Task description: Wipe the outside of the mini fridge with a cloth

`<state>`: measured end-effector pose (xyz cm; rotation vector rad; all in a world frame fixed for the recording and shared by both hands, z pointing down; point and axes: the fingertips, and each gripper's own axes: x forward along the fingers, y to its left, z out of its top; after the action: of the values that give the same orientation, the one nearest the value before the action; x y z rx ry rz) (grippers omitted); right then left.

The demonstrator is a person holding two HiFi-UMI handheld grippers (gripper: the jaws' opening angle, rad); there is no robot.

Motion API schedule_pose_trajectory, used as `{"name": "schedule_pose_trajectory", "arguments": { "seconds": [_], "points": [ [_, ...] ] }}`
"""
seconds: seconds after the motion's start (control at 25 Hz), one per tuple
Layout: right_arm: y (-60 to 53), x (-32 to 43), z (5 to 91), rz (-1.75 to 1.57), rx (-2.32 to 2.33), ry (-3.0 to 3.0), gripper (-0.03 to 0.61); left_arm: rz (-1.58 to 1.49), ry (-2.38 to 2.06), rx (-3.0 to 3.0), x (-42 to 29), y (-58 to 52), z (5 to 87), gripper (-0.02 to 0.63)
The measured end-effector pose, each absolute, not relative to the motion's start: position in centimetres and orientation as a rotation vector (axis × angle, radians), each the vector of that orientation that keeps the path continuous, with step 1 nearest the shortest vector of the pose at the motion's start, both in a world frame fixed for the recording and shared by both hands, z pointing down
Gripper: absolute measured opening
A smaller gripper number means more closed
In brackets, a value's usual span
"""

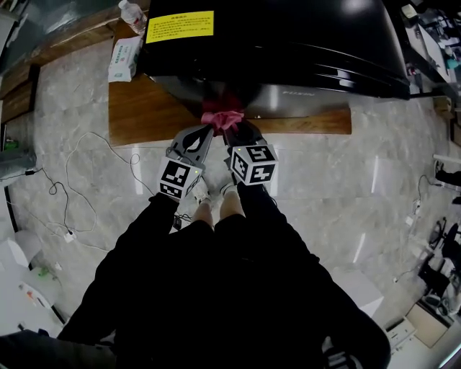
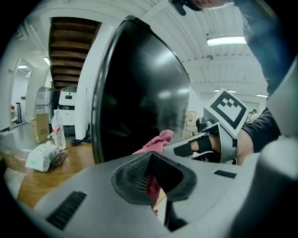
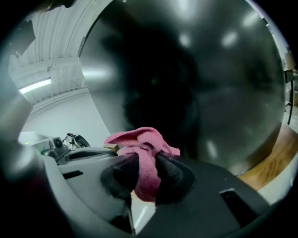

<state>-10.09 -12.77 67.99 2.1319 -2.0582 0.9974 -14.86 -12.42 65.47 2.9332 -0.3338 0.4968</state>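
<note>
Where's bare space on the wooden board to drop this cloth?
Widest bare wood lies on the board, left of the cloth, between the tissue pack and the board's front edge. A narrow strip runs right of the cloth along the mini fridge front. The back left corner is crowded: tissue pack, water bottle.

A pale marble floor was seen around the wooden platform; a strip light was lit above it.
</note>
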Motion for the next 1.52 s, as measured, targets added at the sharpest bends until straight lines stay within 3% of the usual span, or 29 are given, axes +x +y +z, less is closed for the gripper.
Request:
{"name": "schedule_pose_trajectory", "arguments": {
  "seconds": [0.8, 1.04, 1.24, 1.52],
  "points": [
    [2.0, 16.1, 72.2, 1.013, 2.355, -1.772, 0.078, 0.504, 0.016, 2.973, 10.3, 1.0, 67.3, 0.006],
    [4.2, 20.4, 72.3, 0.975, 2.321, -1.776, 0.078, 0.489, 0.047, 2.99, 14.3, 3.6, 65.5, 0.006],
    [6.1, 19.8, 65.9, 0.833, 2.26, -1.943, 0.077, 0.497, 0.083, 2.964, 13.0, 5.5, 60.8, 0.006],
    [8.3, 17.8, 45.4, 0.345, 2.167, -2.149, 0.078, 0.338, 0.231, 2.945, 9.1, 7.9, 43.9, 0.006]
  ]
}}
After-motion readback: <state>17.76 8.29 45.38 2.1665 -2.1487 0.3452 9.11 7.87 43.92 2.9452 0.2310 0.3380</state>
